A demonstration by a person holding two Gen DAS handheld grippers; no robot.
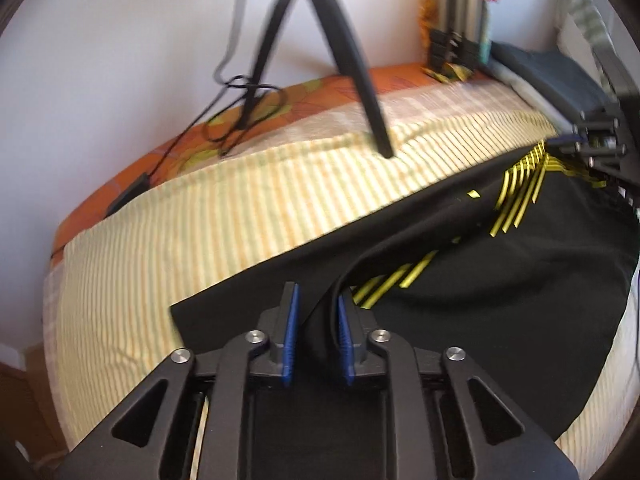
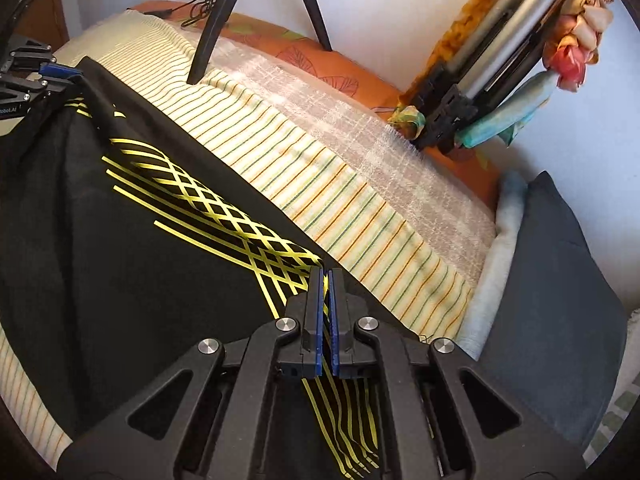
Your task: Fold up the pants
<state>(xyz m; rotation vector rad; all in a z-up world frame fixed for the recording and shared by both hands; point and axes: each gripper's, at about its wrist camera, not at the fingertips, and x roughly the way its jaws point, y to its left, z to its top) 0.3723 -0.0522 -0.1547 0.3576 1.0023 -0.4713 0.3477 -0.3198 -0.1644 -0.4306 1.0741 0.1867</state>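
Black pants [image 2: 120, 264] lie across the striped bed [image 2: 360, 208]. Right tool [image 2: 327, 276] is clamped on their edge. Left tool [image 1: 316, 304] stands slightly parted, cloth loose between its pads. Risk: the left corner drops free and the fold lands skewed.

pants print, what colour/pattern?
Black pants with yellow stripes crossing into a lattice; clearest in the right wrist view.

The tripod [image 1: 316, 40] is blurred, its head cut off (top edge); pants [image 1: 500, 272] run off-frame.
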